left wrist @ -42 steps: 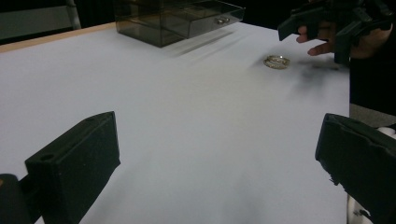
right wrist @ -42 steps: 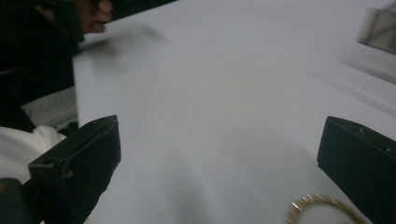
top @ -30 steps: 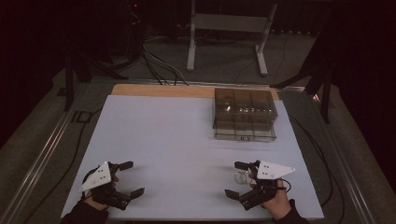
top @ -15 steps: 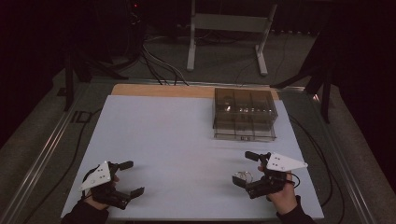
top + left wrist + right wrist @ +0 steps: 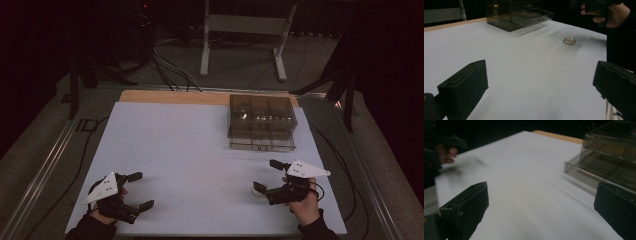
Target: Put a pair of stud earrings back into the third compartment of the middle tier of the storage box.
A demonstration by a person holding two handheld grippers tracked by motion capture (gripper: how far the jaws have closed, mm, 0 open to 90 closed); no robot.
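Ring point(image 5: 569, 41) lies small and faint by the right gripper point(image 5: 265, 176), both grippers' fingers released.

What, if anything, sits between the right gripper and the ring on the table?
Nothing visible. The ring lies on bare white table just beside the open right gripper, near its lower jaw tip, apart from the drawer box.

White table point(image 5: 200, 150): smoky clear drawer box point(image 5: 261, 122) near far right corner. Left gripper point(image 5: 141, 190) at near left corner, jaws spread. Right gripper point(image 5: 265, 175) near near right corner, jaws apart, small ring point(image 5: 258, 191) just beside its lower jaw.
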